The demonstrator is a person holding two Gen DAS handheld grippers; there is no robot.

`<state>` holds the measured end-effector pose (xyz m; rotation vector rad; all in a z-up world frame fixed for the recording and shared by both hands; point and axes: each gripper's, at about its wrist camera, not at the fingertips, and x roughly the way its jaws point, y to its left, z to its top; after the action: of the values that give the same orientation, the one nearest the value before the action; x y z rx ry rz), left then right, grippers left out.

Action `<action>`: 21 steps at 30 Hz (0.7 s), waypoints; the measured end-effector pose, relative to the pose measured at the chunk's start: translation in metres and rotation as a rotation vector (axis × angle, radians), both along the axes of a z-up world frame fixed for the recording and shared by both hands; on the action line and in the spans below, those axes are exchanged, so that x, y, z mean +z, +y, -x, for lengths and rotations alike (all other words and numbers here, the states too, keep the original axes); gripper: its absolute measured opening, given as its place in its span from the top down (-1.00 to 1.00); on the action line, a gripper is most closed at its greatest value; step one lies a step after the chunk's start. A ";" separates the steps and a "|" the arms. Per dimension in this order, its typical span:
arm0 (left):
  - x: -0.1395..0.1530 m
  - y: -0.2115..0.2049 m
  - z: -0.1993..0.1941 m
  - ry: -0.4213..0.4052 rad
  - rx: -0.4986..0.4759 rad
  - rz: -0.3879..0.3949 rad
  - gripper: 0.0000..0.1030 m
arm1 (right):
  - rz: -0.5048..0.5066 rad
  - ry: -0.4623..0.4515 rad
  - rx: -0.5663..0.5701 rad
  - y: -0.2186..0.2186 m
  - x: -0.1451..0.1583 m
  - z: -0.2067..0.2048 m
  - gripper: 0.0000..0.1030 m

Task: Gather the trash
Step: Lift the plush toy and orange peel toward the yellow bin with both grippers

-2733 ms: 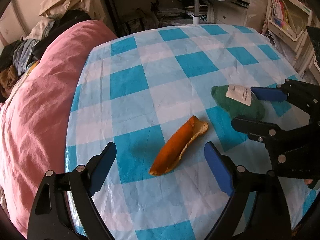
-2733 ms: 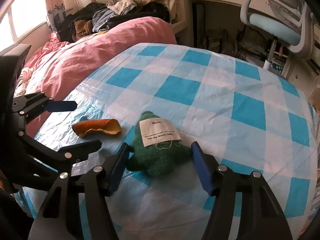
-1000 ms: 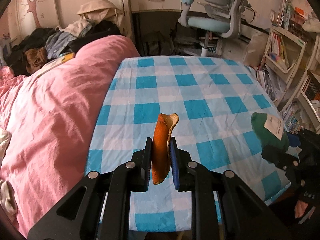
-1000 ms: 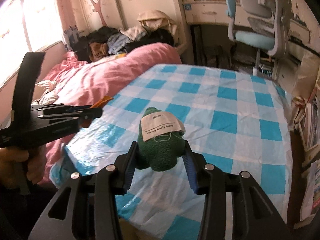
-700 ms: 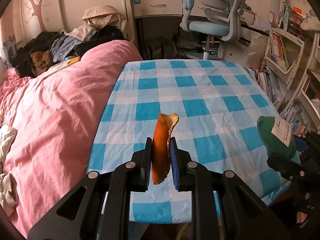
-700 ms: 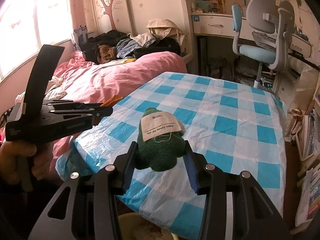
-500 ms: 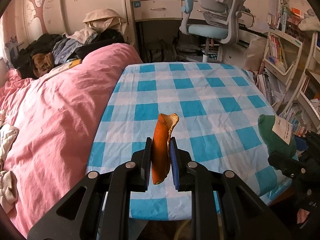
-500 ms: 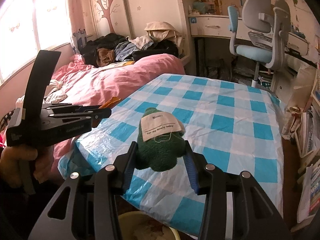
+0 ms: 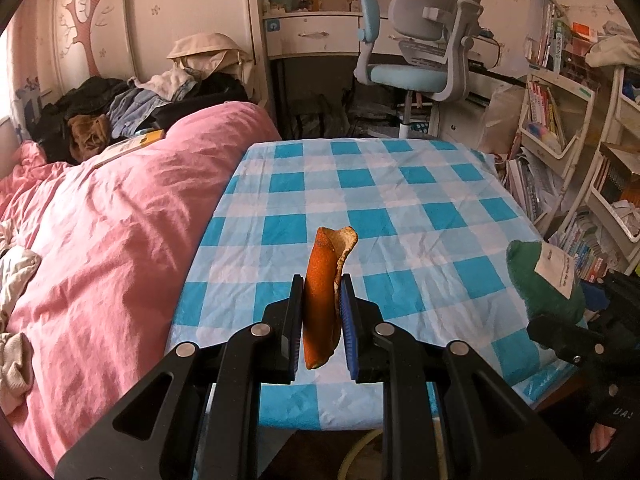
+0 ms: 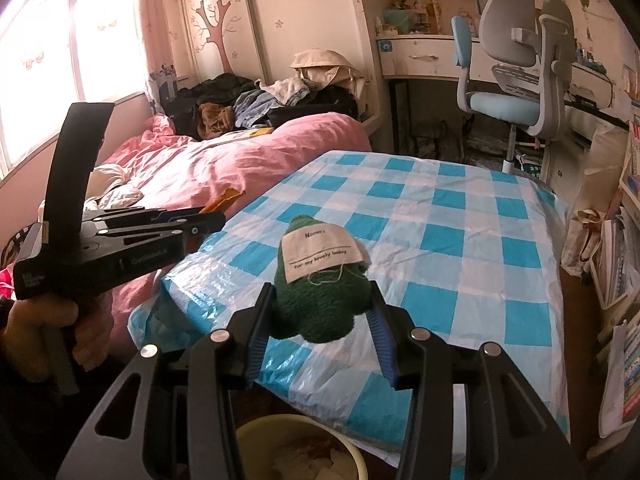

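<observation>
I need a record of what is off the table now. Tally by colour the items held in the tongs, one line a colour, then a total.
Orange: 1, the peel clamped in the left tongs.
Green: 1, the plush toy with a white tag, clamped in the right tongs.
Total: 2

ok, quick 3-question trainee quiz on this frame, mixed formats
1. True or false: the left gripper is shut on the orange peel.
2. What does the right gripper hold? A) a book B) a green plush toy C) a cup
3. Fill in: below the right jaws, by the table edge, stands a pale yellow ____.

Key
1. True
2. B, the plush with a white tag
3. bin
</observation>
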<state>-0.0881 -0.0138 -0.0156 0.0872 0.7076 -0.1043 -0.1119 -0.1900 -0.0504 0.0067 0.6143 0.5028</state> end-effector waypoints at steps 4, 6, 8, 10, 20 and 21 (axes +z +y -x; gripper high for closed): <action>0.000 -0.001 0.006 -0.007 -0.003 0.012 0.67 | -0.002 -0.008 0.008 -0.001 0.000 0.008 0.13; 0.000 -0.002 0.009 -0.011 -0.005 0.016 0.67 | -0.003 -0.009 0.011 -0.001 0.000 0.011 0.13; 0.000 -0.003 0.012 -0.014 -0.007 0.019 0.67 | -0.003 -0.008 0.011 -0.001 -0.001 0.013 0.13; 0.000 -0.003 0.014 -0.015 -0.007 0.023 0.67 | -0.003 -0.007 0.015 0.000 -0.001 0.016 0.13; -0.001 -0.006 0.019 -0.020 -0.009 0.027 0.67 | 0.002 0.001 0.045 0.003 -0.004 0.028 0.13; -0.001 -0.006 0.020 -0.020 -0.010 0.027 0.67 | 0.004 0.002 0.049 0.004 -0.004 0.030 0.13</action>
<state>-0.1080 -0.0199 -0.0167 0.0657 0.6857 -0.1221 -0.1418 -0.1857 -0.0548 -0.0118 0.6185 0.5486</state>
